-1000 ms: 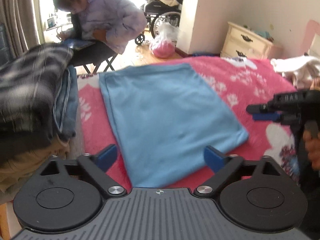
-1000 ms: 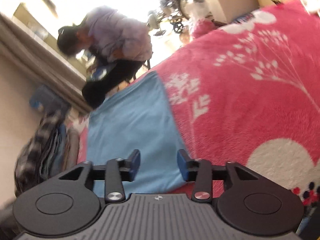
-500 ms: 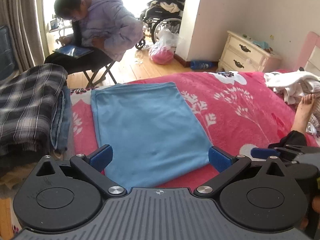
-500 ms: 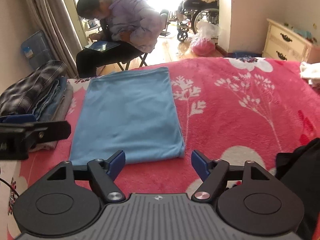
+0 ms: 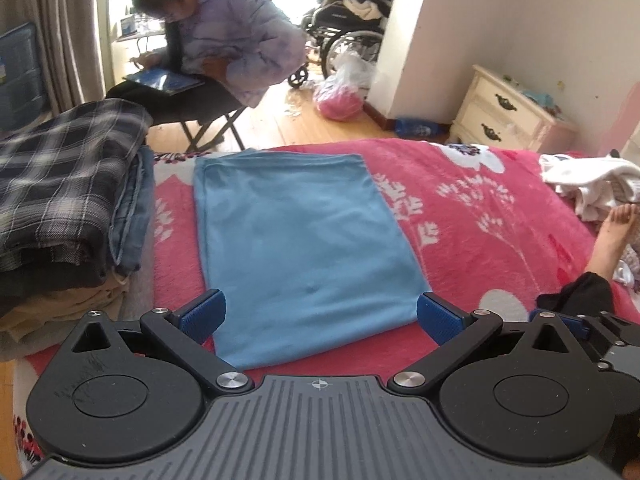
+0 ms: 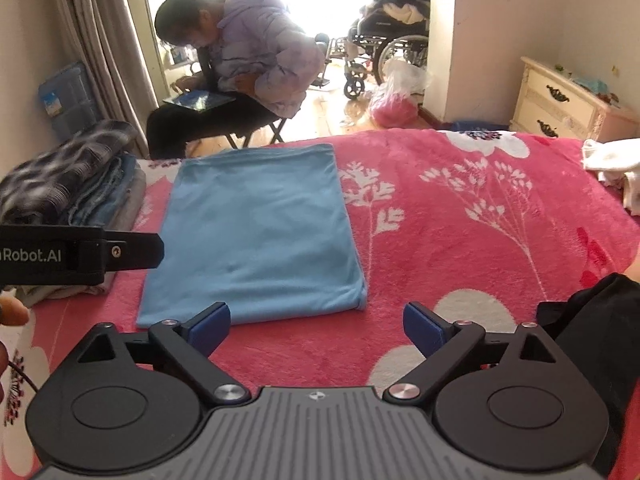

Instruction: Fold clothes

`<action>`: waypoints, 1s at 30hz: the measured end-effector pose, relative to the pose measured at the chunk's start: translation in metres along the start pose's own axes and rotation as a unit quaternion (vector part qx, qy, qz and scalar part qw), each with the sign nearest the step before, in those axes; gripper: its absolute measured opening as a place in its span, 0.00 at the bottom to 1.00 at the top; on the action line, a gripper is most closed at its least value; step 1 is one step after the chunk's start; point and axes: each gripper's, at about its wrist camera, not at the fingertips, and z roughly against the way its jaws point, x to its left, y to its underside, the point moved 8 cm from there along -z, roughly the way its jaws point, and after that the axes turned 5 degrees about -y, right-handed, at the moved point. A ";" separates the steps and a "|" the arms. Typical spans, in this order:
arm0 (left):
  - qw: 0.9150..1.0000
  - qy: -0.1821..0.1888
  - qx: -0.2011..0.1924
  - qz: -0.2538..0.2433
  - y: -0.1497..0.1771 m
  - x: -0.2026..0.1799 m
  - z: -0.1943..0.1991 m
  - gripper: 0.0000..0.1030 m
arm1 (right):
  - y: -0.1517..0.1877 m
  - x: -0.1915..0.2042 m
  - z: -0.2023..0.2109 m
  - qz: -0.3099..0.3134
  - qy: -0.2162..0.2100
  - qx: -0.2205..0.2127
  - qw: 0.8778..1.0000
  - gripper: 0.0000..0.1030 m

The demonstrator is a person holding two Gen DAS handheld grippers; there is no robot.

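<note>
A light blue garment [image 5: 296,240] [image 6: 260,232] lies folded into a flat rectangle on the pink flowered blanket [image 5: 480,208] [image 6: 460,208]. My left gripper [image 5: 318,316] hovers above its near edge, jaws wide open, with nothing between the blue pads. My right gripper [image 6: 316,324] hangs over the blanket just off the garment's near right corner; its jaws are opening and hold nothing. The left gripper's black body [image 6: 80,254] shows at the left edge of the right wrist view.
A stack of folded clothes [image 5: 68,200] topped by a plaid piece sits at the blanket's left. White clothes [image 5: 592,184] and a bare foot [image 5: 612,236] lie at the right. A seated person [image 5: 224,52], a wheelchair [image 6: 384,44] and a cream nightstand [image 5: 508,108] stand beyond the bed.
The right gripper's jaws have spread wide and it rolled upright, drawing back from the garment's near edge. The left gripper rose a little, so the garment looks smaller.
</note>
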 end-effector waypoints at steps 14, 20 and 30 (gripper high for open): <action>0.999 -0.033 0.001 0.011 0.003 0.006 -0.003 1.00 | 0.005 0.004 -0.013 -0.001 -0.005 0.005 1.000 0.93; 0.998 -0.052 0.018 0.020 0.007 0.011 -0.012 1.00 | 0.008 0.008 -0.023 -0.004 -0.017 0.012 1.000 0.93; 0.997 -0.075 0.025 0.015 0.012 0.014 -0.019 1.00 | 0.015 0.021 -0.027 0.037 -0.027 0.025 0.999 0.93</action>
